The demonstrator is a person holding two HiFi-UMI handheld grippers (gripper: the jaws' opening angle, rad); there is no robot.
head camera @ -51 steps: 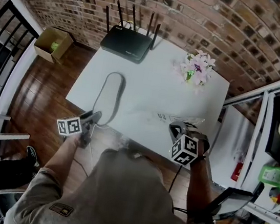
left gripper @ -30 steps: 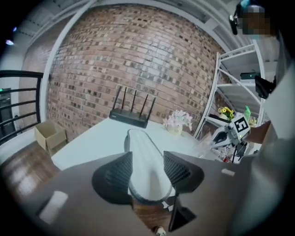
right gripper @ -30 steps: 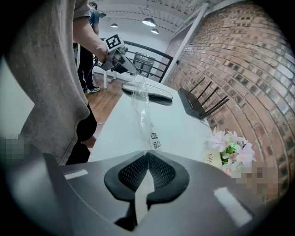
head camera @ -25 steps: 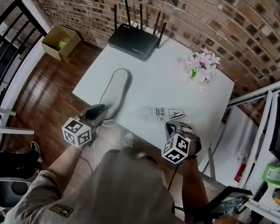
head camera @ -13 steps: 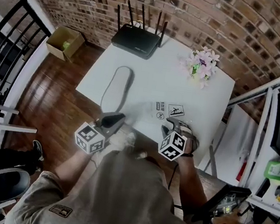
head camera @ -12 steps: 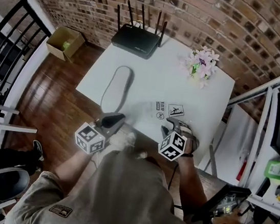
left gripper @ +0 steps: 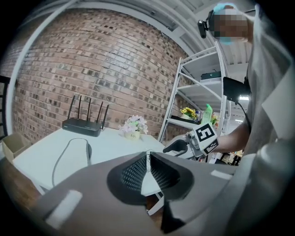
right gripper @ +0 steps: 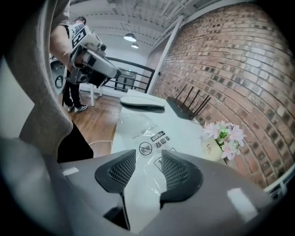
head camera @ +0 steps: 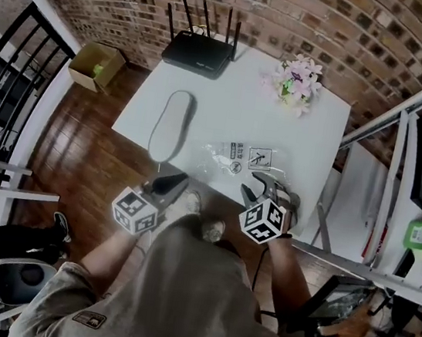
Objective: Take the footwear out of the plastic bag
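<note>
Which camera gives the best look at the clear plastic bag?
The right gripper view: the plastic bag lies flat and large in front, its printed symbols clear. The head view shows it small, near the front edge of the table. The left gripper view does not clearly show it.

A: Where's my head view looking from?
B: High above the table, facing steeply down. My left gripper view looks nearly level from off its near edge. The right one tilts down, close over that edge. All three share the router.

Grey T-shirt, dark marker-cubed left gripper, right gripper
</note>
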